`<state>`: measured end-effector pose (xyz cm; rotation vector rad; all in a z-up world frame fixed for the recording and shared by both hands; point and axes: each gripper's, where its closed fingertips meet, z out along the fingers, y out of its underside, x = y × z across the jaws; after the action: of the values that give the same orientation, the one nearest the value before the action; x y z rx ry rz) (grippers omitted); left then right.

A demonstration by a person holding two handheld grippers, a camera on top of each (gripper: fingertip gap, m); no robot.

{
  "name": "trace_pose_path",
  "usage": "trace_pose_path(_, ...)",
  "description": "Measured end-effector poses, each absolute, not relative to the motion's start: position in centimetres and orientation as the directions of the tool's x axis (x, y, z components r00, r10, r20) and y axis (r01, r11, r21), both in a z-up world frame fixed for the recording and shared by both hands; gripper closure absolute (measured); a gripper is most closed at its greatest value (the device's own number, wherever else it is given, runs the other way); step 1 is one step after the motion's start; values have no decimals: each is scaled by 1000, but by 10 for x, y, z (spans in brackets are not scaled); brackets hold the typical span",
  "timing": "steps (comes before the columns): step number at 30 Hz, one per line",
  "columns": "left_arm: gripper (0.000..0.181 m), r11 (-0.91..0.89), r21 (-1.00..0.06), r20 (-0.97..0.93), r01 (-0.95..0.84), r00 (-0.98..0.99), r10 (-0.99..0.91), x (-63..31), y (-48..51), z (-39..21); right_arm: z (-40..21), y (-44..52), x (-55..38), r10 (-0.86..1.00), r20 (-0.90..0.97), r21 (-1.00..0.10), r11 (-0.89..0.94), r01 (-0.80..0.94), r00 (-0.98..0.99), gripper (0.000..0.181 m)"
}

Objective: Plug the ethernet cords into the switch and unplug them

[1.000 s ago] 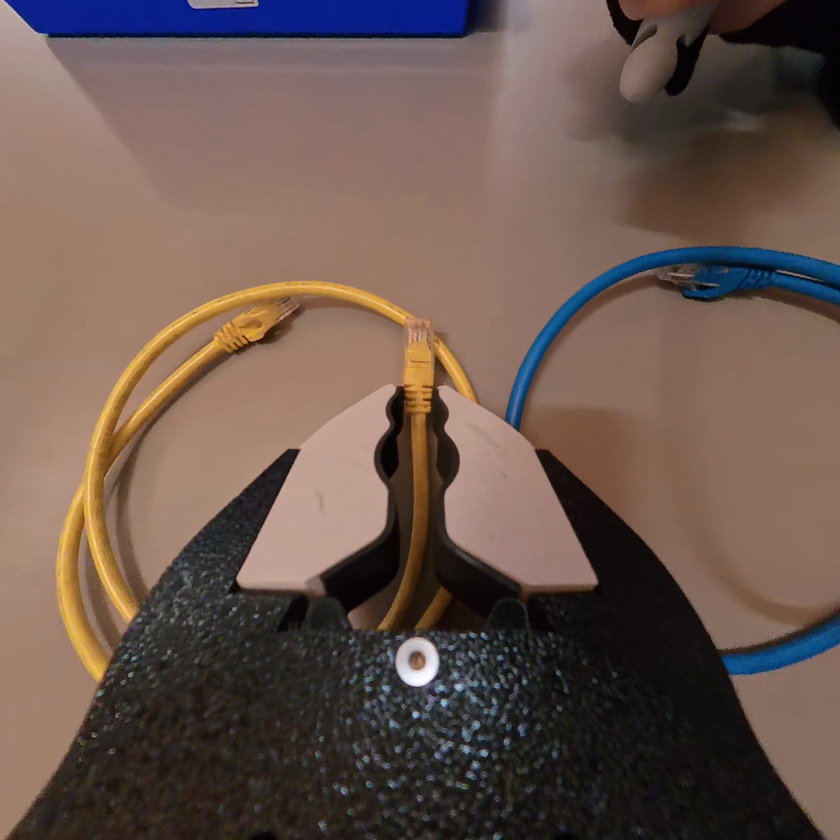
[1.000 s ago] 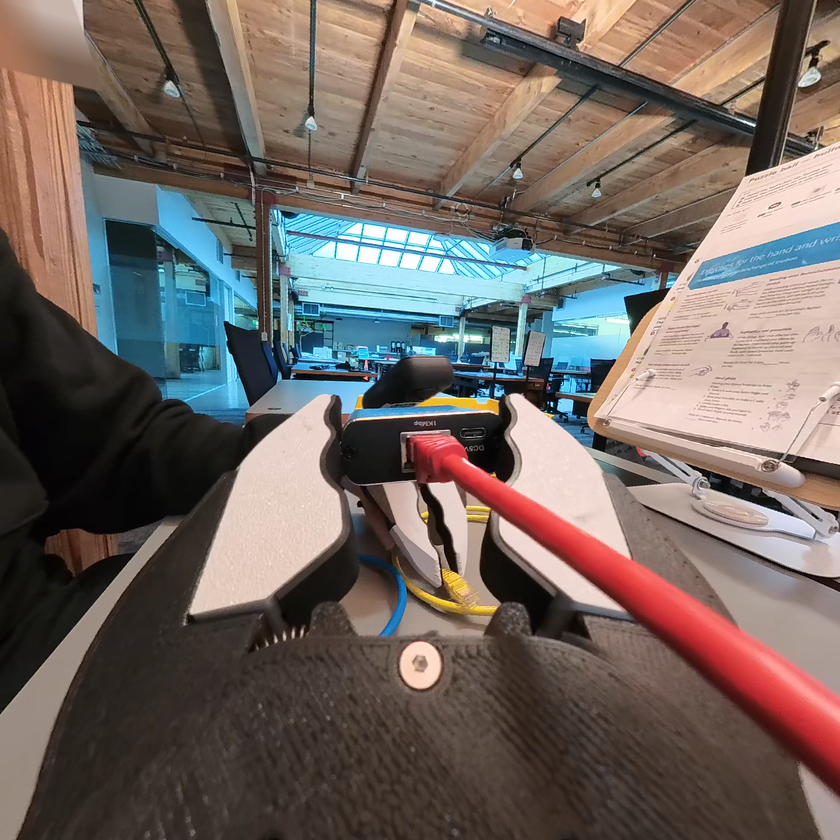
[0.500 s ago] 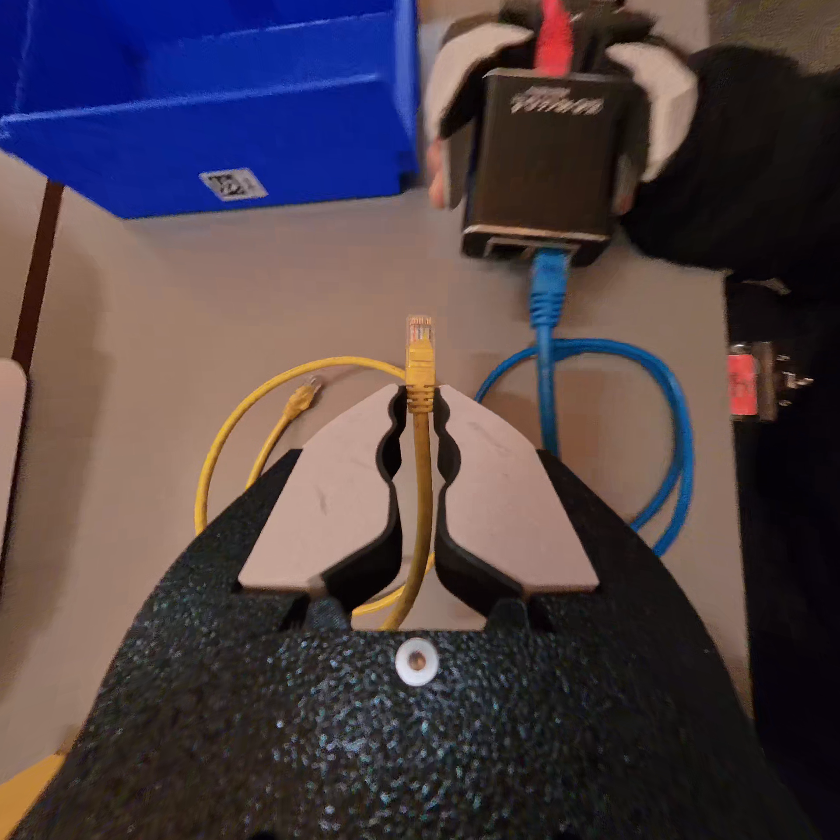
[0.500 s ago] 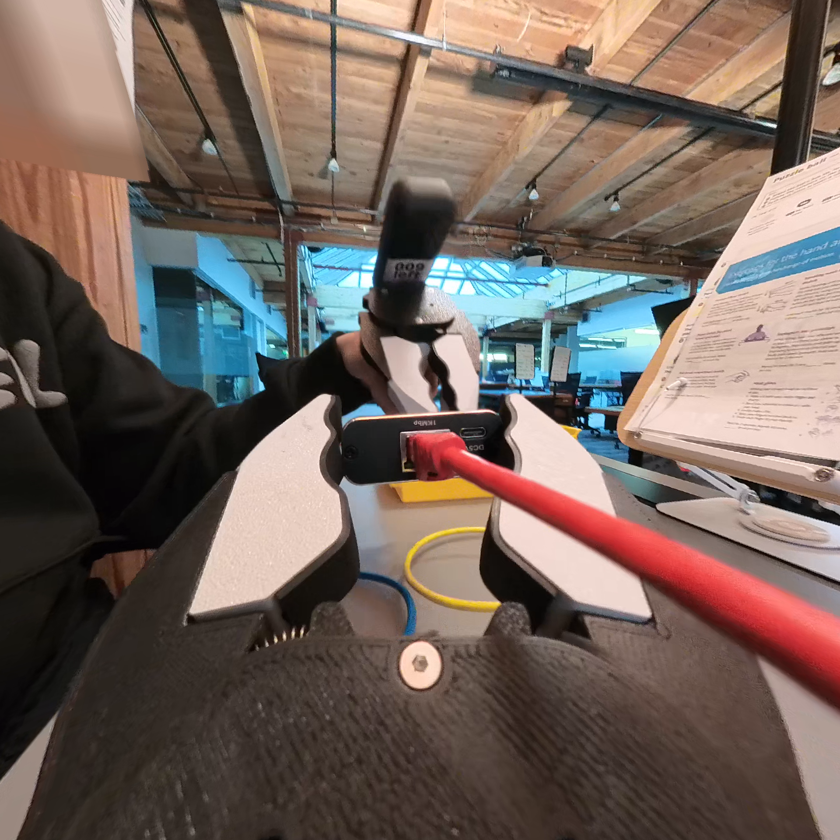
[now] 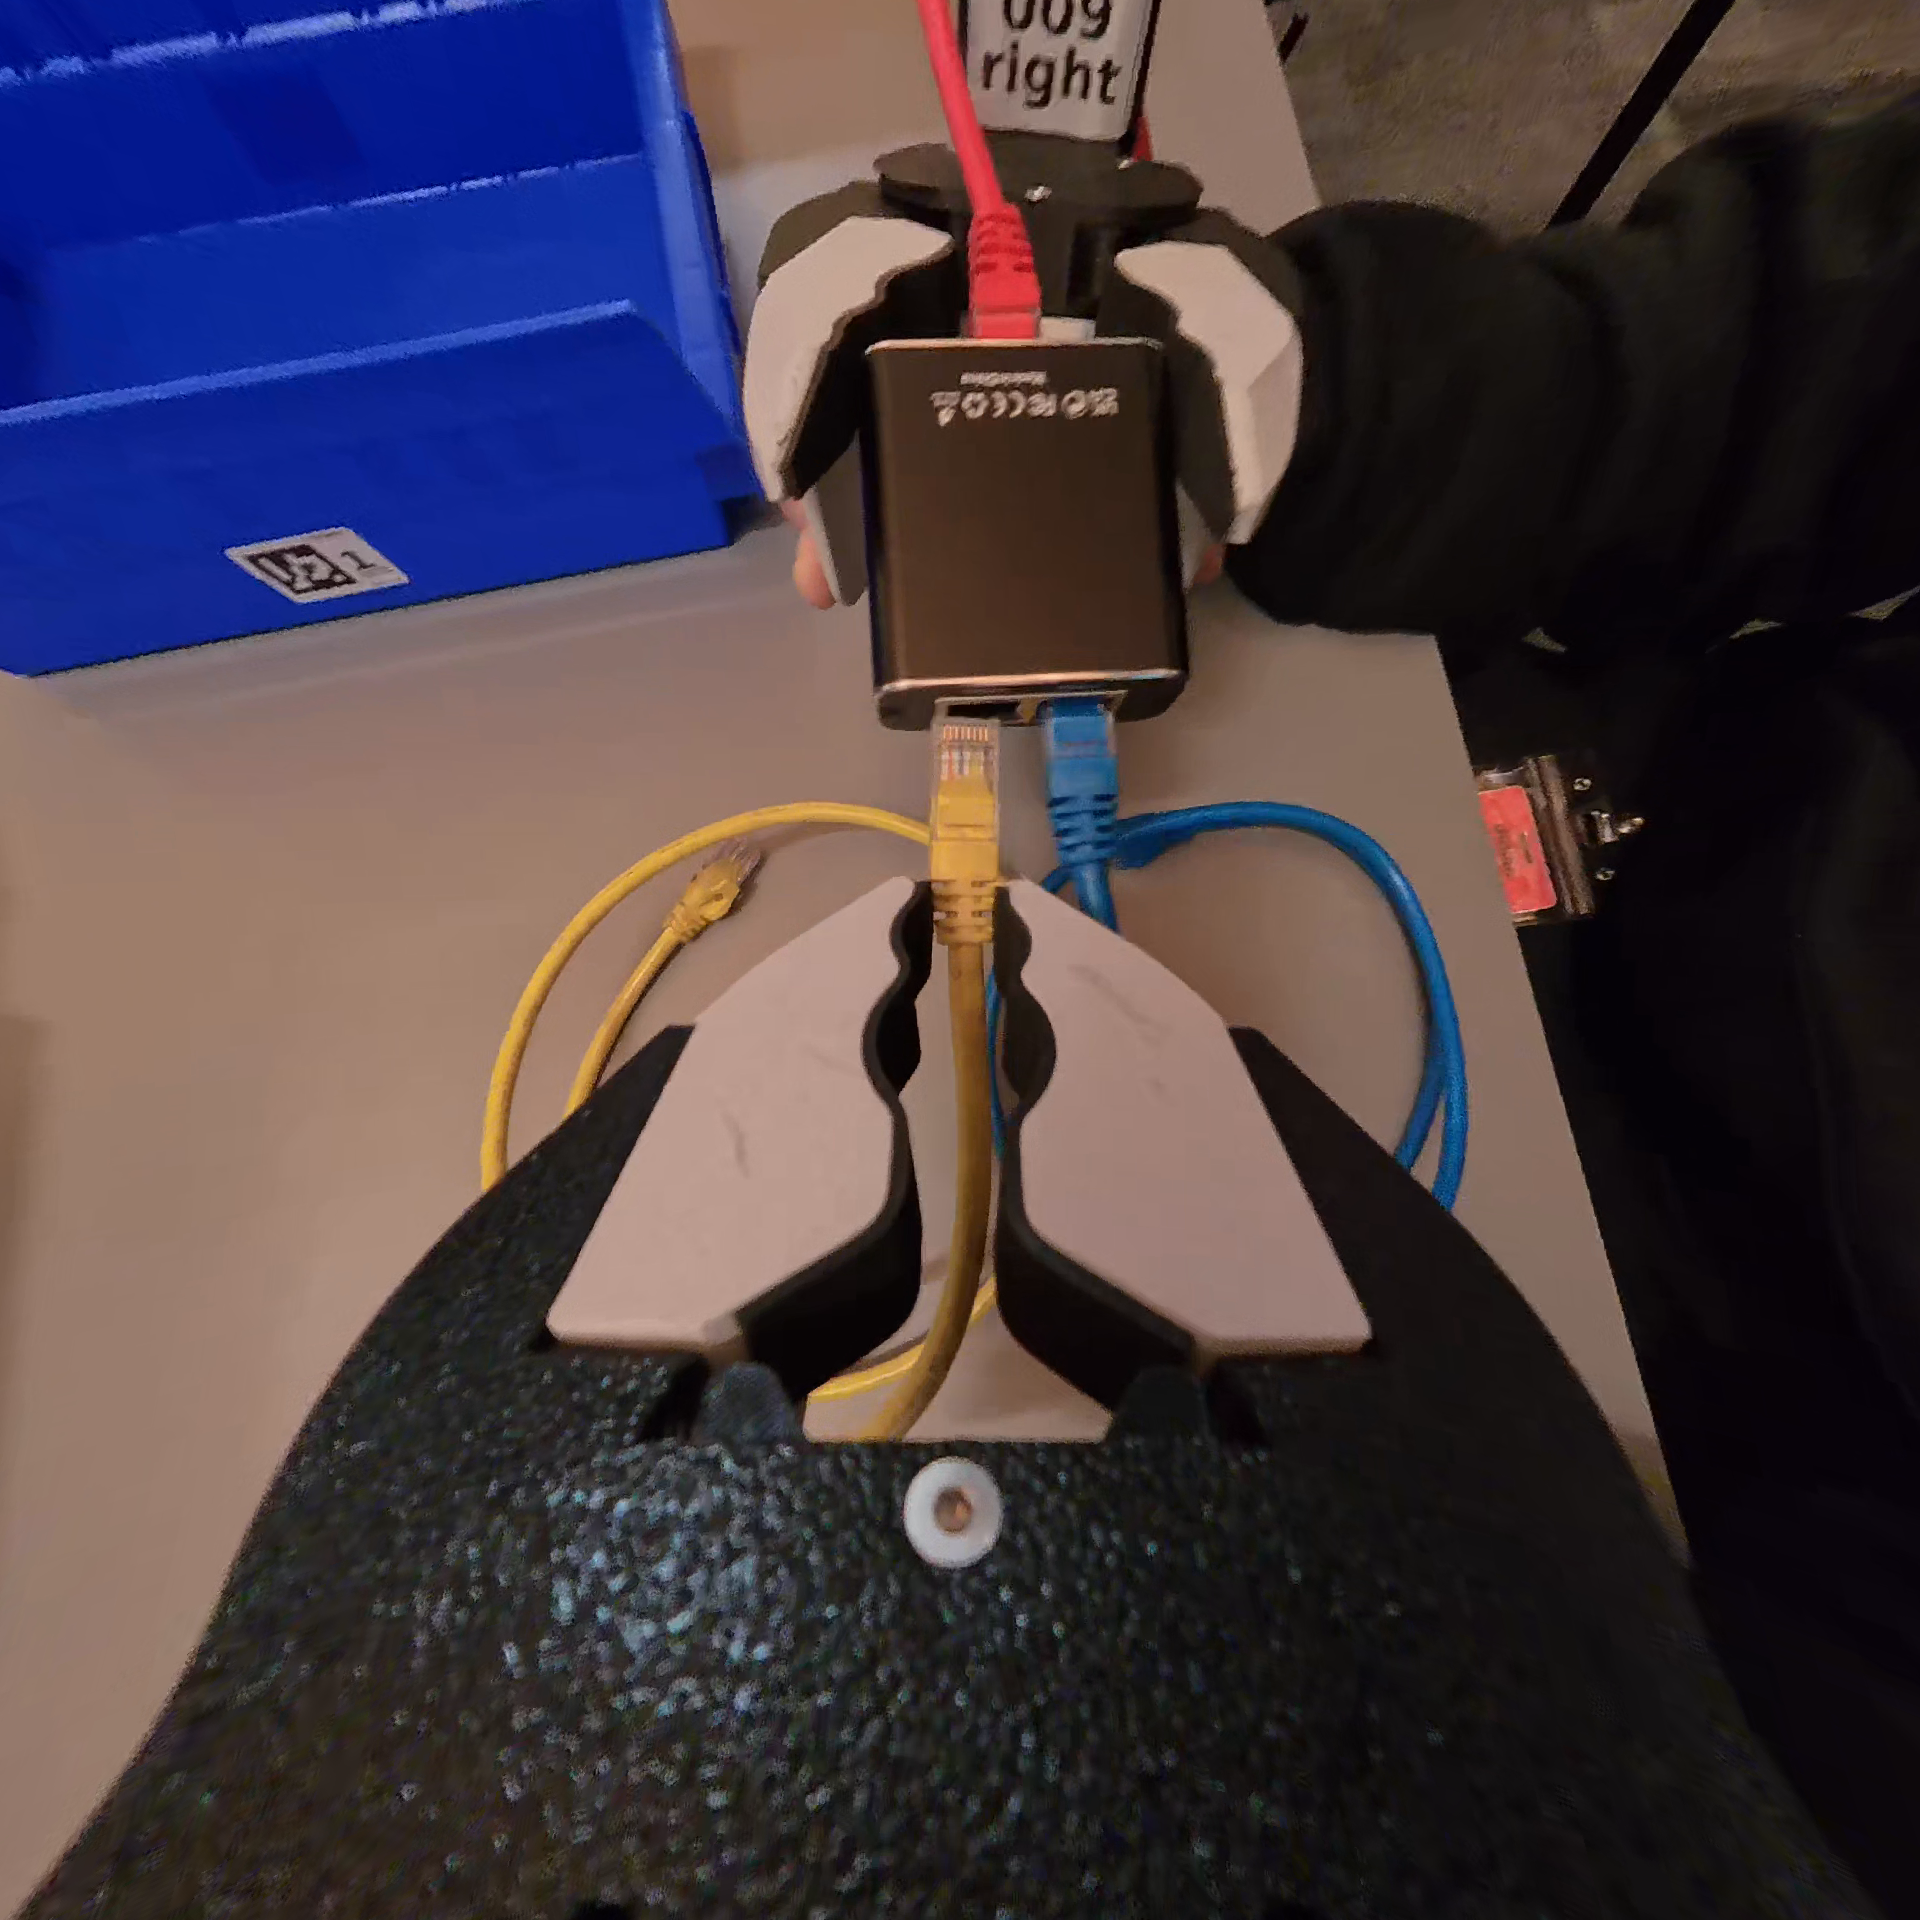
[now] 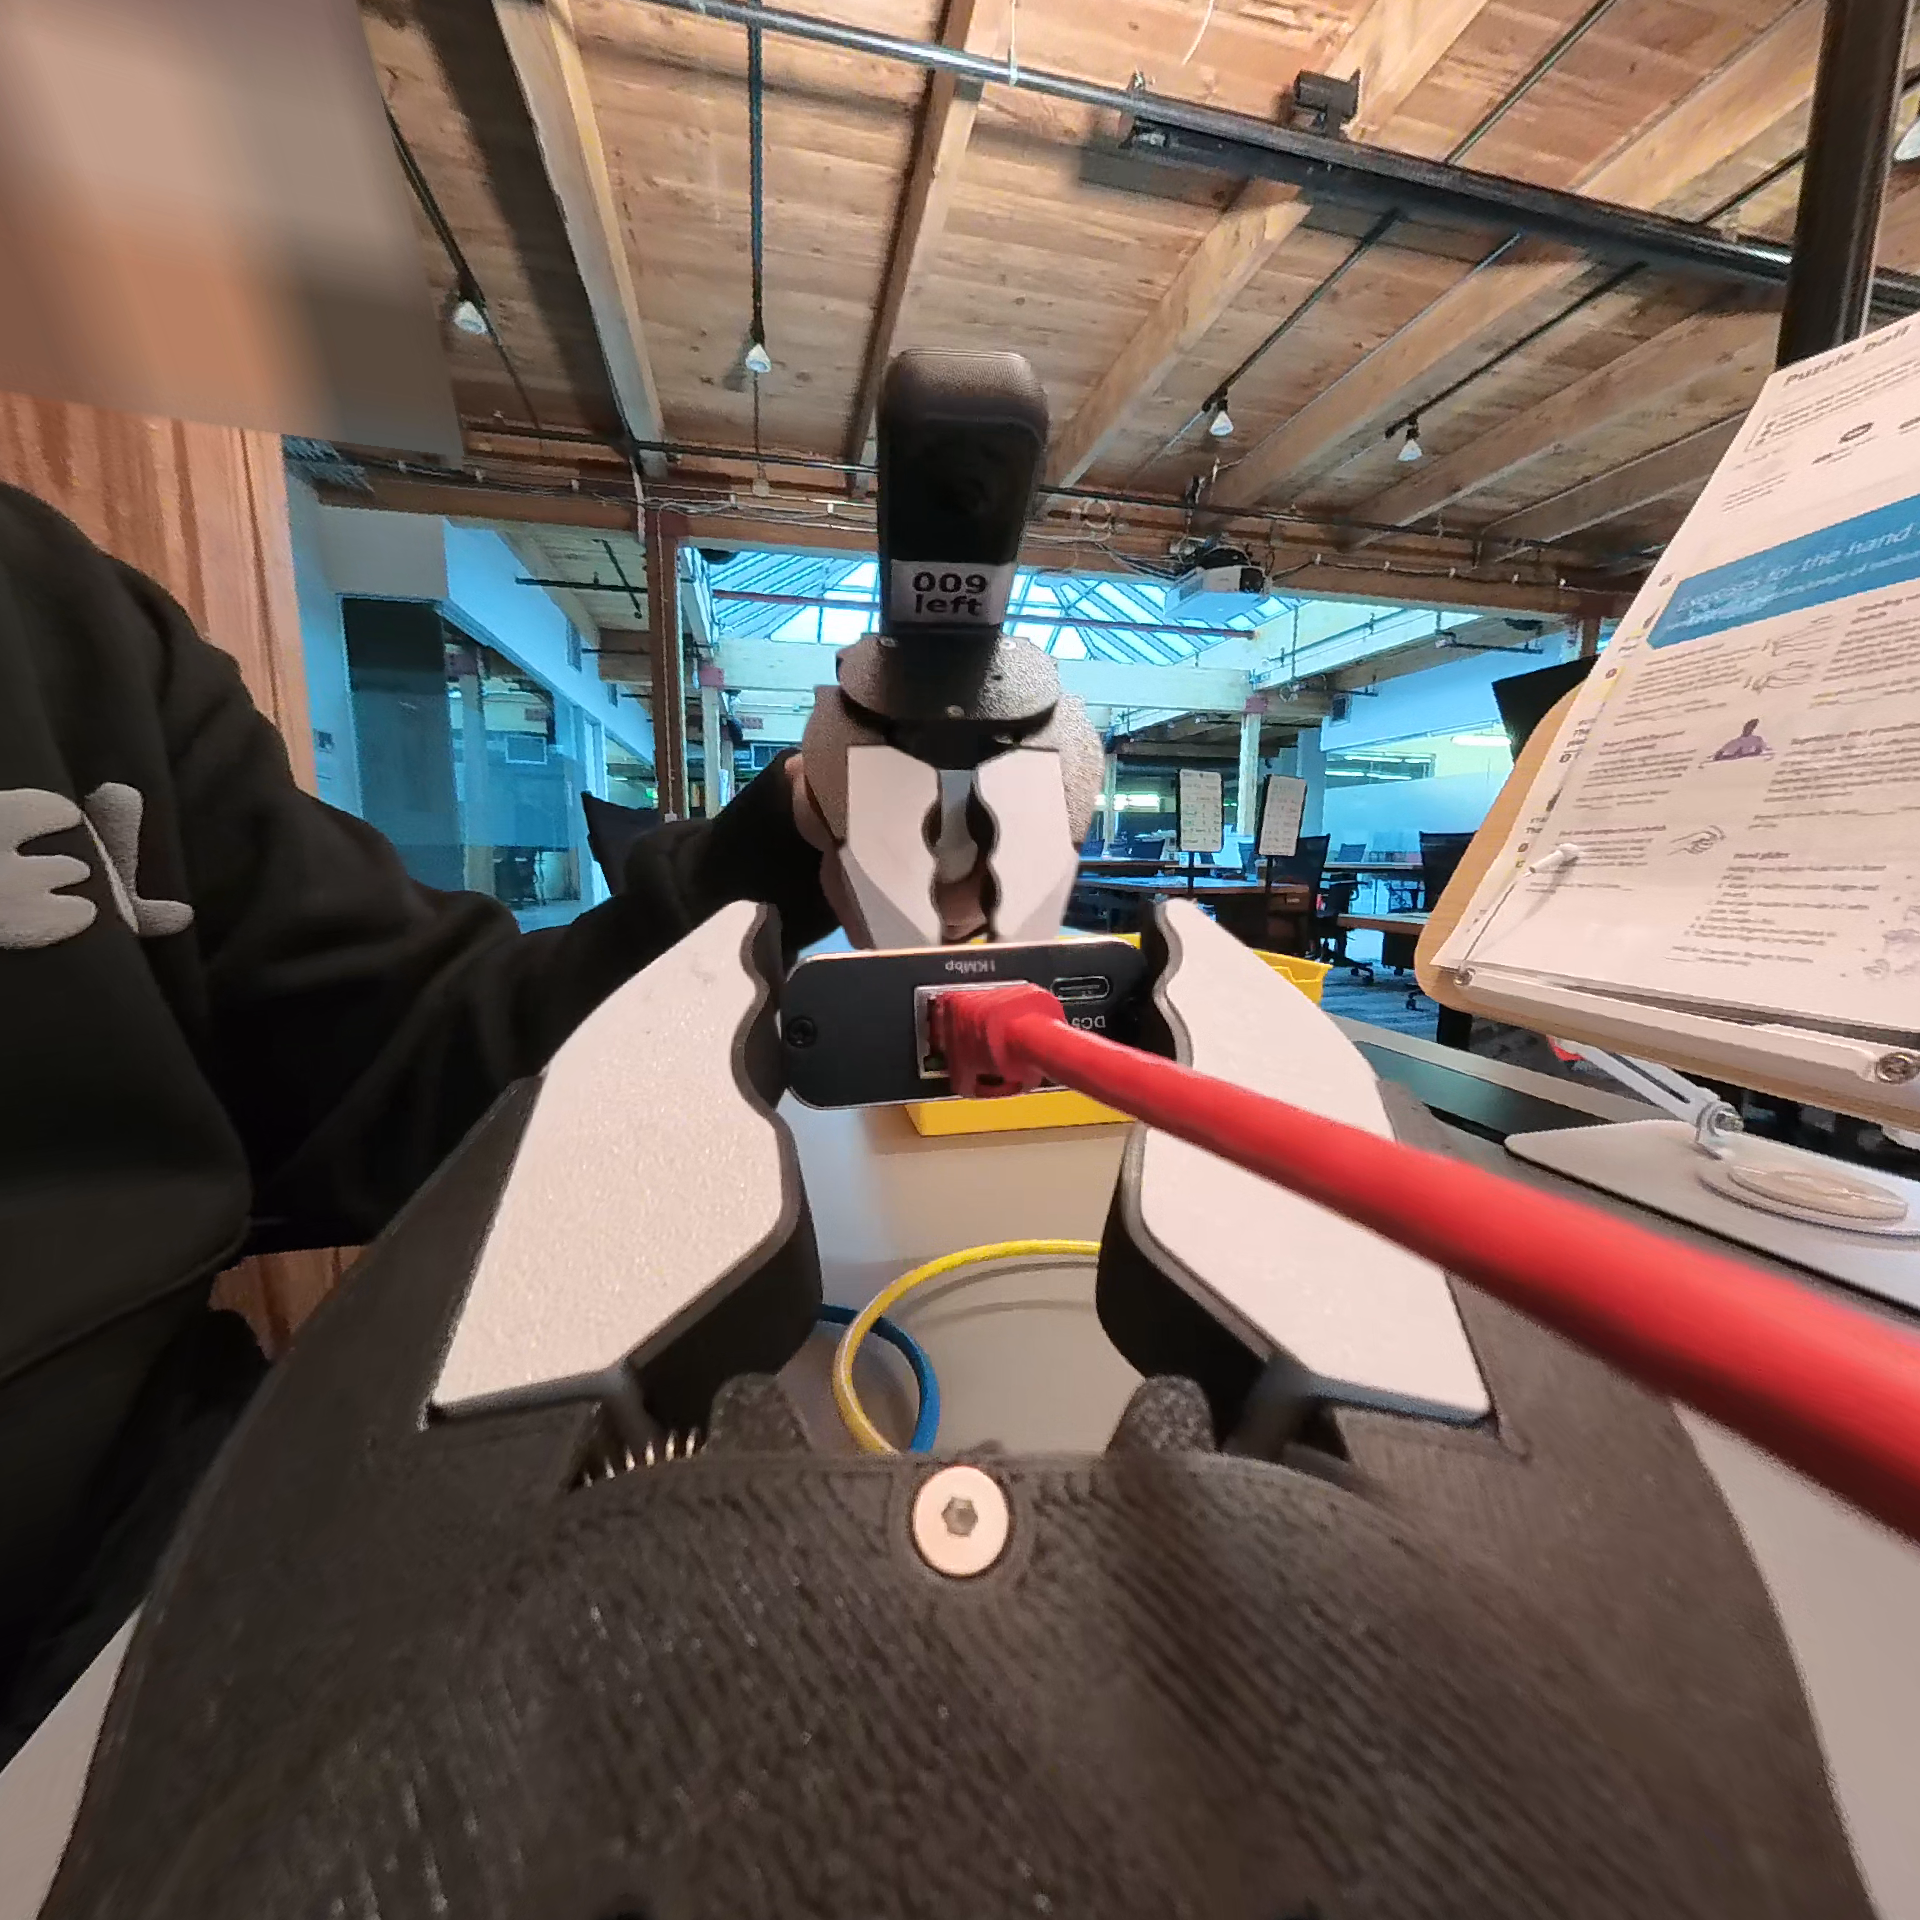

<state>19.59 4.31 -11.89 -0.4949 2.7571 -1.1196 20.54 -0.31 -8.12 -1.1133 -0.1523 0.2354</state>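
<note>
Left tool (image 5: 961,902): clamps the yellow ethernet cord (image 5: 964,831).
Right tool (image 6: 961,1023): grips the black metal box switch (image 6: 966,1023), 12 o'clock.
Cords: three; red cord (image 6: 1351,1174), blue cord (image 5: 1081,790) plugged.
Writing: white stickers, unquoted.

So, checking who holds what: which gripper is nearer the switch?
Right. The right gripper clamps the switch; the left gripper holds the yellow plug just short of it.

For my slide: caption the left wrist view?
Left gripper aligns yellow ethernet plug with black switch held by right gripper.
</note>
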Motion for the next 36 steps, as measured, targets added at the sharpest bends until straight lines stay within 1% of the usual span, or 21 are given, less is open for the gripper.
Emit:
trace_pose_path(4, 171, 690, -682, -5, -241, -943, -334, 193, 40, -120, -80, -3, 205, 266, 3, -895, 431, -116, 964, 114)
trace_pose_path(8, 171, 661, -700, 16, -271, -931, -364, 195, 36, -116, -78, -7, 208, 265, -9, -882, 453, -133, 964, 114)
trace_pose_path(11, 171, 691, -667, 8, -279, -930, -368, 194, 37, -123, -79, -3, 205, 256, 6, -889, 444, -112, 967, 115)
trace_pose_path(15, 171, 643, -719, 10, -265, -928, -372, 196, 34, -111, -76, -6, 207, 254, 4, -883, 455, -116, 967, 115)
trace_pose_path(17, 171, 630, -734, 6, -254, -930, -367, 195, 35, -107, -80, -4, 206, 264, 0, -895, 431, -118, 964, 115)
trace_pose_path(24, 171, 627, -743, -23, -234, -927, -374, 196, 39, -102, -90, 3, 204, 259, -11, -921, 374, -111, 966, 114)
trace_pose_path(28, 171, 619, -751, -37, -229, -922, -386, 199, 40, -101, -97, 10, 209, 218, -31, -935, 338, -105, 975, 112)
trace_pose_path(33, 171, 617, -755, -50, -223, -918, -393, 201, 41, -101, -99, 13, 212, 235, -99, -936, 307, -170, 967, 112)
trace_pose_path(35, 171, 606, -768, -59, -207, -919, -389, 200, 39, -98, -96, 12, 208, 218, -54, -942, 314, -122, 974, 112)
trace_pose_path(36, 171, 597, -777, -67, -201, -916, -395, 201, 38, -95, -94, 11, 208, 224, -58, -937, 325, -131, 973, 112)
